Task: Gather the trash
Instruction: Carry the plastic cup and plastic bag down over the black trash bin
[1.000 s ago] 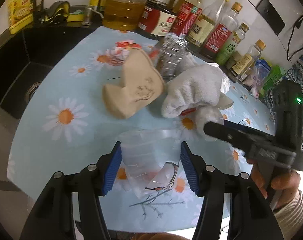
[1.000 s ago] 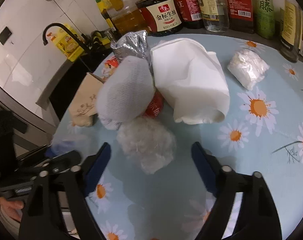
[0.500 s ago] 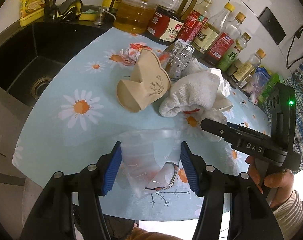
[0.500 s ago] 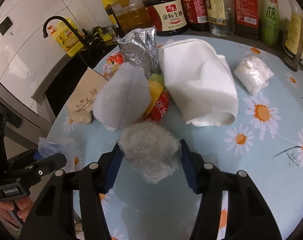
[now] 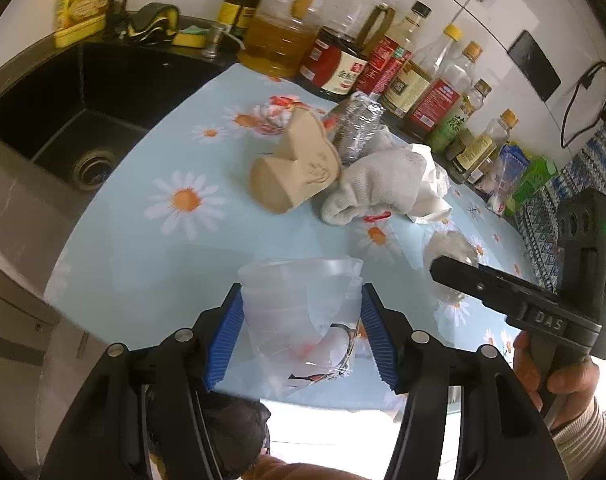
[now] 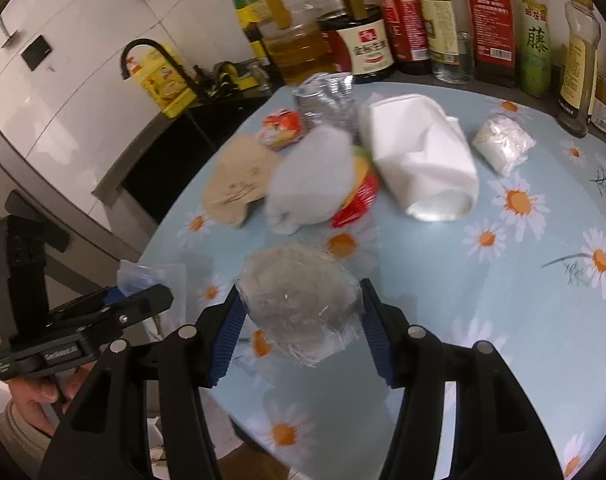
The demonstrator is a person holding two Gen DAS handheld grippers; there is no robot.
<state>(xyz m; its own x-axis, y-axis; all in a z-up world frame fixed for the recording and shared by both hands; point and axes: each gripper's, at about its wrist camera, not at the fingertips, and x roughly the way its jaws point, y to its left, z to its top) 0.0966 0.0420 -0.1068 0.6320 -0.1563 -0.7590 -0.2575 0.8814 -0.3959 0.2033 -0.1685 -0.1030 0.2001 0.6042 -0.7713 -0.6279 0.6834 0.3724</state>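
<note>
Crumpled clear plastic wad [image 6: 299, 304]: sits between the blue pads of the right gripper [image 6: 301, 326], both pads pressed into its sides. It appears lifted just clear of the daisy-print tablecloth [image 6: 523, 288], at the near edge of the table. The jaws have just been closing, with the wad between them; they are now clamped on it.

Clear plastic bag [image 5: 303, 316]: held in the left gripper [image 5: 301, 330], pads touching both sides, bag mouth folded over above the pads. Jaws clamped, opening unchanged. In the right wrist view the left gripper shows at lower left, bag end poking past its tip.

Step in hand (judgement): first piece of trash picked, carry to the bag. The two grippers are near each other but apart.

Next move (judgement): bring the wad over the bag's mouth and release. The mouth looks collapsed, so it probably needs to be spread or tilted first. The wad is springy and may catch on the rim.

Remaining on the table, well behind both grippers:
- brown paper bag [image 5: 299, 172], lying on its side
- white foam net sleeve [image 6: 311, 184], touching a red and yellow wrapper [image 6: 359, 196]
- white paper bag [image 6: 423, 164]
- silver foil pouch [image 6: 327, 100]
- small white packet [image 6: 503, 144], apart to the right

Sauce and oil bottles [image 6: 491, 20] line the back edge; black sink [image 5: 63, 120] at left.
</note>
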